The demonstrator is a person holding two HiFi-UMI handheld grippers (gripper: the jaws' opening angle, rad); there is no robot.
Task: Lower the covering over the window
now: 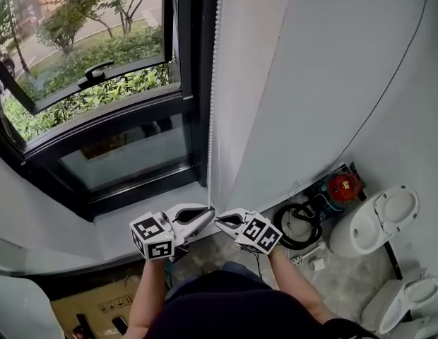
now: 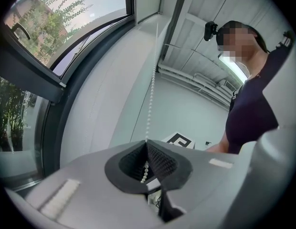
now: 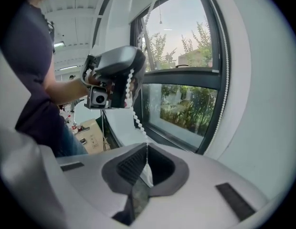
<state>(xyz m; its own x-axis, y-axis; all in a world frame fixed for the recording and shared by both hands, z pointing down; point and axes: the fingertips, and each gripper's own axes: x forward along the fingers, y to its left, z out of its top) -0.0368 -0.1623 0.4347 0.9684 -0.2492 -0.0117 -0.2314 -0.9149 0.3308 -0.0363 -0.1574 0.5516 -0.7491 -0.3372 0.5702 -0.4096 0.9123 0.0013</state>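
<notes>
Two hand-held grippers pinch the bead chain of a window covering, beside a window whose glass is bare.

Head view: the left gripper (image 1: 208,217) and right gripper (image 1: 220,222) meet tip to tip low on the bead chain (image 1: 212,104), which hangs along the dark frame where the window (image 1: 120,154) meets a white wall; no covering shows over the panes. Left gripper view: its jaws are closed on the chain, and the beads run from between the pads up towards the top of the frame. Right gripper view: its jaws are pressed together on the same strand just below the left gripper, and a second strand hangs along the frame beyond. The covering itself appears in no view, so it probably sits rolled up high, with nearly all the lowering left to do.
</notes>
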